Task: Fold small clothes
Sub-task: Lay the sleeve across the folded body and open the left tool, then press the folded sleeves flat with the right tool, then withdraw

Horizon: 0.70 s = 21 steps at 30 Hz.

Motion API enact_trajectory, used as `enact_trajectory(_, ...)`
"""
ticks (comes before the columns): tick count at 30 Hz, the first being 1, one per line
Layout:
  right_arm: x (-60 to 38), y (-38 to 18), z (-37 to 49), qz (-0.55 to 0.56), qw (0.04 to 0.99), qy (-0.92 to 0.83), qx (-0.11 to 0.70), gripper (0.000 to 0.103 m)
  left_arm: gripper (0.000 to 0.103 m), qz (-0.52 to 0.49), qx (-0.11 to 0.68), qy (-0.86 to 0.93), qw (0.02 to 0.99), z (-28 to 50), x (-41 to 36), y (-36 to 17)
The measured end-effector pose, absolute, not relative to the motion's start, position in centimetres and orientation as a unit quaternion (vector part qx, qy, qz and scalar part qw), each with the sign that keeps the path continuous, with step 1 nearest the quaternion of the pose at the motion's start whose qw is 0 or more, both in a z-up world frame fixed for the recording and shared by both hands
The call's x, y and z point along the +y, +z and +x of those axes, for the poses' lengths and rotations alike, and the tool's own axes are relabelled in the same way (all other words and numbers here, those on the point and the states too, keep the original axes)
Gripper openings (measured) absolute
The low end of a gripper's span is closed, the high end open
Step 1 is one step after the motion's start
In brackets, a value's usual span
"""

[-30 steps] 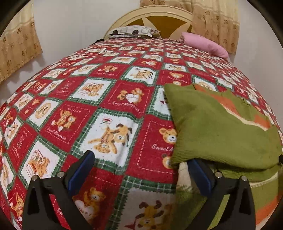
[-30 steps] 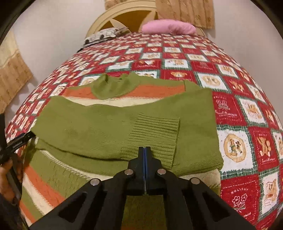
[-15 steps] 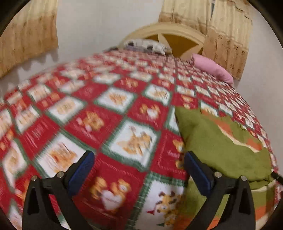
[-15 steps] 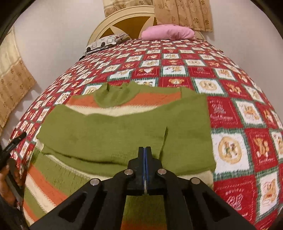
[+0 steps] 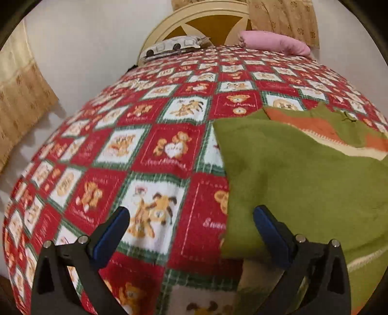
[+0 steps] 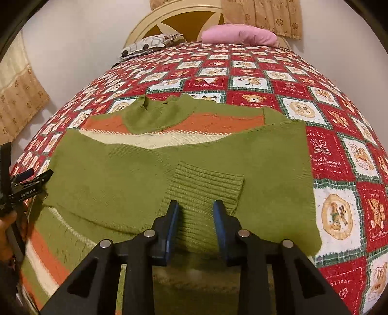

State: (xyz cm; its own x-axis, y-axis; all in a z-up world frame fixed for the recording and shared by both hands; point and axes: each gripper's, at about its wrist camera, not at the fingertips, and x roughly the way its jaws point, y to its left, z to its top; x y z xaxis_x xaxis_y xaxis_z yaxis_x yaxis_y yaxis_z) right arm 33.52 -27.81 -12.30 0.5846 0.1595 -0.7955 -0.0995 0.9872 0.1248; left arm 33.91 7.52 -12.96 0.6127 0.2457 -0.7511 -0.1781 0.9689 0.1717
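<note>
Bed: a bedspread [image 6: 286,80] of red, white and green squares printed with teddy bears is spread over the whole surface, reaching back to a cream headboard [image 6: 150,21].
Curtains: beige patterned curtains [image 6: 264,14] are seen hanging behind the headboard and at the left edge of both views.
Sweater: a green sweater [image 6: 116,179] with orange and cream stripes is laid flat on the bedspread, collar [image 6: 157,114] towards the headboard; both sleeves are folded across the chest, and the ribbed cuff [image 6: 206,184] of one is laid uppermost near the middle. In the left wrist view its folded edge [image 5: 291,174] is seen on the right side of the picture.
Pillows: a pink pillow [image 6: 240,35] and a patterned pillow [image 6: 148,44] are placed against the headboard, well apart from the sweater.
Right gripper [image 6: 196,208]: it is held low over the ribbed cuff; its jaws are being opened, the cuff is seen between the blue pads [image 6: 173,218], and the fabric is not pinched by them.
Left gripper [image 5: 191,218]: its jaws are spread wide and nothing is gripped; one finger is held over the bare bedspread, the other over the sweater's edge. In the right wrist view it [image 6: 31,179] is seen just beside the sweater's left side.
Hand: part of a hand [image 6: 7,225] is seen at the left border, under the left gripper.
</note>
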Motion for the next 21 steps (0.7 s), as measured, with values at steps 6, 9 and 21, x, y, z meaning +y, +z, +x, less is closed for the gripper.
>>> enact_trajectory(6,-26.7,-11.4,32.1,0.021,0.898,0.067,0.435,0.032,0.103,0.016,0.42,0.109,0.901,33.7,8.1,-13.3)
enact_trajectory(9,-26.2,-12.1,31.9,0.004,0.897,0.061,0.438,0.032,0.103,0.004,0.419,0.102,0.902,33.4,7.7,-13.2)
enact_trajectory(21,-26.6,-11.3,30.0,0.014,0.902,0.054,0.427,0.044,0.103,-0.028,0.386,0.059,0.92,30.6,8.0,-11.6)
